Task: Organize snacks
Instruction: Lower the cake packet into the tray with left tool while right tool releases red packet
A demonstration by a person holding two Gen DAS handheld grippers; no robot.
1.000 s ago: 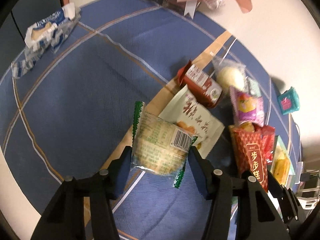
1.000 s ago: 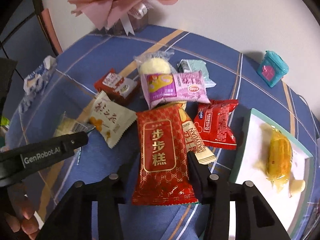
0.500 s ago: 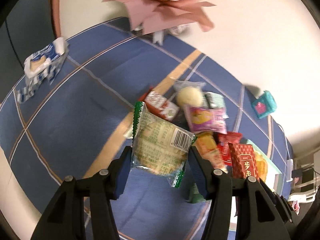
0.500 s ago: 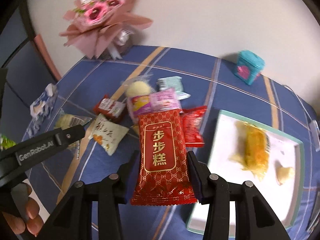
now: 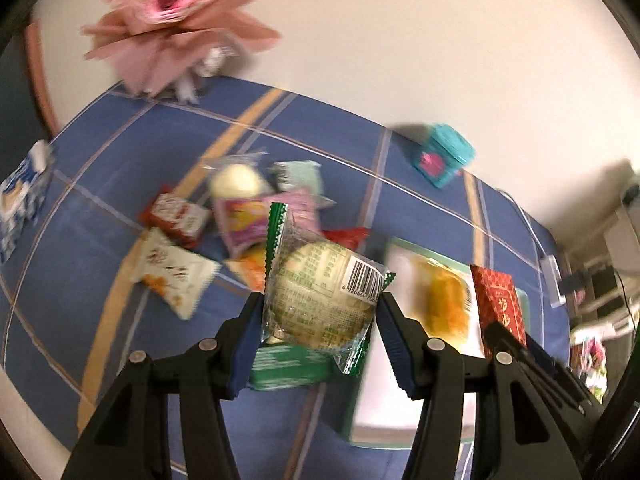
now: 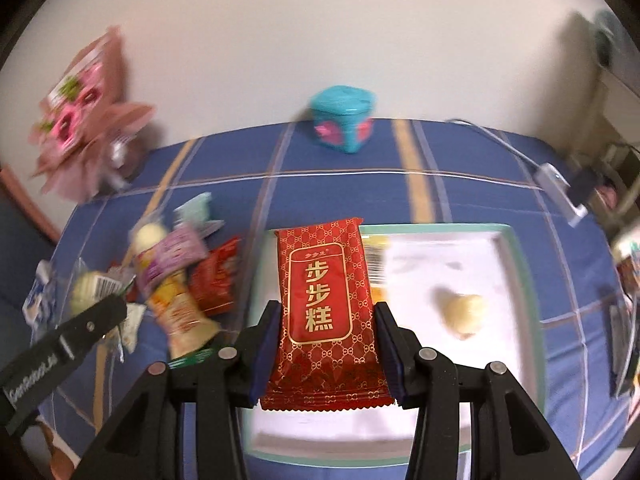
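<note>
Both grippers have swung from the snack pile toward the tray (image 6: 516, 264): left gripper (image 5: 320, 320) is clamping the green-edged bun packet (image 5: 320, 300), right gripper (image 6: 326, 344) is gripping the red cake packet (image 6: 324, 300), pile (image 6: 176, 276) at nine o'clock.

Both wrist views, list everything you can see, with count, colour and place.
Tablecloth: one, blue plaid, under everything.
Tray: one, white with green rim, right side.
Pale bun: one, on the tray.
Yellow snack: one, on the tray.
Snack pile: several mixed packets, left of the tray.
Teal box: one, by the wall.
Pink bouquet: one, far left corner.
Red packet: one, in right hand-held gripper.
Green-edged clear packet: one, in left hand-held gripper.
</note>
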